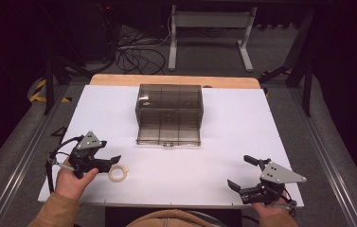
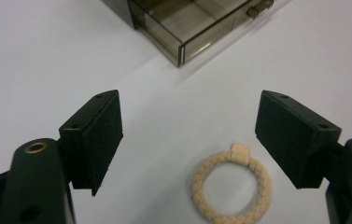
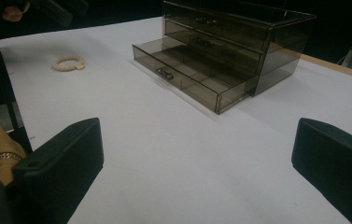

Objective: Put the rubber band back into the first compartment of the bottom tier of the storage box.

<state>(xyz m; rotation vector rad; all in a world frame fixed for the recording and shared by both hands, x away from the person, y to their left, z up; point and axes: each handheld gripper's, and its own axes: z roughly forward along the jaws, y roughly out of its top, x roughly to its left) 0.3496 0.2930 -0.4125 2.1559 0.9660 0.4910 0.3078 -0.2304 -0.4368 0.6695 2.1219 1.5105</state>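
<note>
My left gripper [image 2: 190, 140] has its fingers wide apart, and the braided ring [image 2: 231, 186] lies flat on the table [image 2: 47, 56] just ahead, nearer the right-hand finger. My right gripper [image 3: 197, 172], fingers also apart, holds nothing, with the ring well away.

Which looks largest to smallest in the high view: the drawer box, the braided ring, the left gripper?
1. Drawer box
2. Left gripper
3. Braided ring

The gripper sits nearer the camera, but the order looks clear.
</note>
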